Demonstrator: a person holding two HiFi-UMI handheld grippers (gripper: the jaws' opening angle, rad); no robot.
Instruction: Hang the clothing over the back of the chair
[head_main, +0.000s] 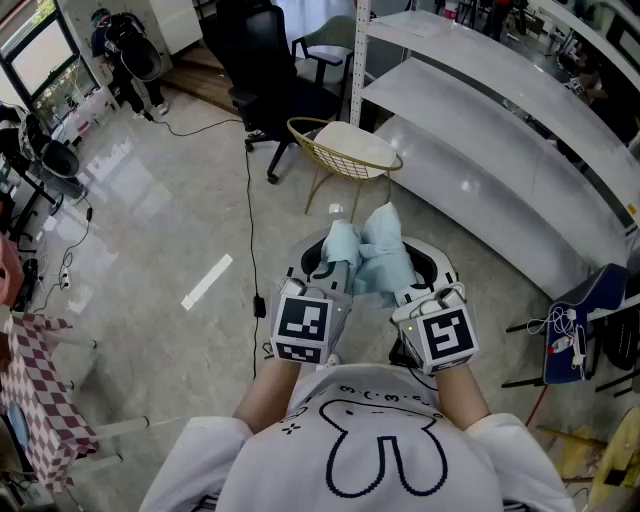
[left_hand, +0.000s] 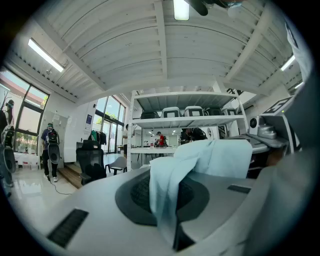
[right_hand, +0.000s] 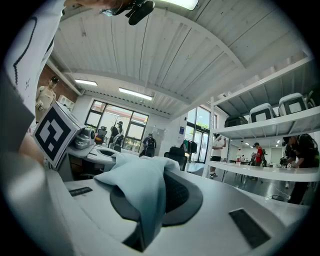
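Observation:
Both grippers hold one bunched light-blue garment (head_main: 367, 252) close in front of my chest. My left gripper (head_main: 334, 264) is shut on its left part and my right gripper (head_main: 402, 272) on its right part. In the left gripper view the cloth (left_hand: 210, 160) rises out of the closed seam of the left gripper (left_hand: 171, 220) and drapes over it. The right gripper view shows the cloth (right_hand: 140, 182) pinched the same way in the right gripper (right_hand: 145, 235). A gold wire chair (head_main: 342, 150) with a white seat pad stands on the floor ahead, apart from the garment.
A black office chair (head_main: 268, 70) stands beyond the wire chair. Long white shelves (head_main: 500, 120) run along the right. A black cable (head_main: 250, 230) crosses the floor. At the left edge is a checkered cloth (head_main: 35, 385), at the right edge a blue seat (head_main: 590, 300). A person (head_main: 125, 50) stands far left.

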